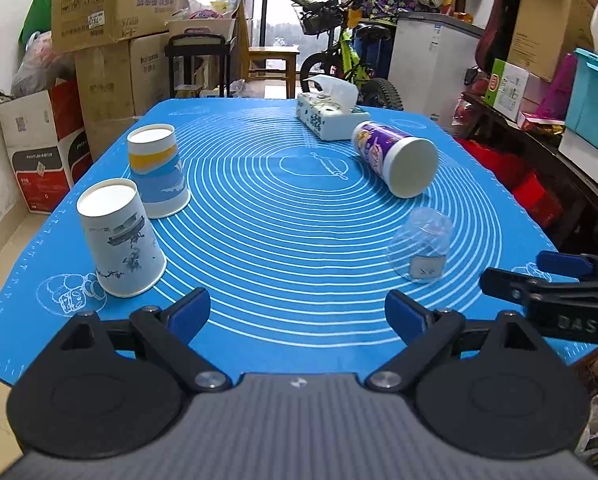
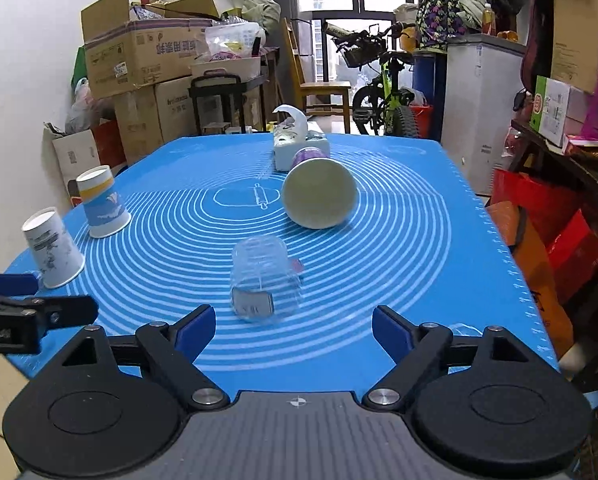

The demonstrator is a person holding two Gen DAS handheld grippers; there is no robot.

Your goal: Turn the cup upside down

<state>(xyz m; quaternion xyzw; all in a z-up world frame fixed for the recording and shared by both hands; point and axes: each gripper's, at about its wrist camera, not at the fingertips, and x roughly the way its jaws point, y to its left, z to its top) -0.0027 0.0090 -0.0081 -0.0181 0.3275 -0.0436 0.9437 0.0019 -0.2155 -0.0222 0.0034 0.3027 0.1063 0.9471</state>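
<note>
A clear plastic cup (image 2: 261, 280) with a small label stands upside down on the blue mat (image 2: 399, 240), just ahead of my open, empty right gripper (image 2: 295, 330). It also shows in the left wrist view (image 1: 421, 250), ahead and to the right of my open, empty left gripper (image 1: 299, 314). Two paper cups stand upside down at the mat's left: a white one with ink drawings (image 1: 119, 240) (image 2: 53, 252) and a blue and yellow one (image 1: 159, 172) (image 2: 101, 204). The right gripper shows at the right edge of the left wrist view (image 1: 539, 276).
A purple and white canister (image 1: 395, 158) (image 2: 319, 194) lies on its side mid-mat. A tissue box (image 1: 327, 116) (image 2: 299, 144) sits behind it. Cardboard boxes (image 1: 111, 4) stack at the back left, a bicycle (image 1: 347, 52) and a white cabinet (image 1: 431, 64) behind, cluttered shelves (image 1: 539, 120) at the right.
</note>
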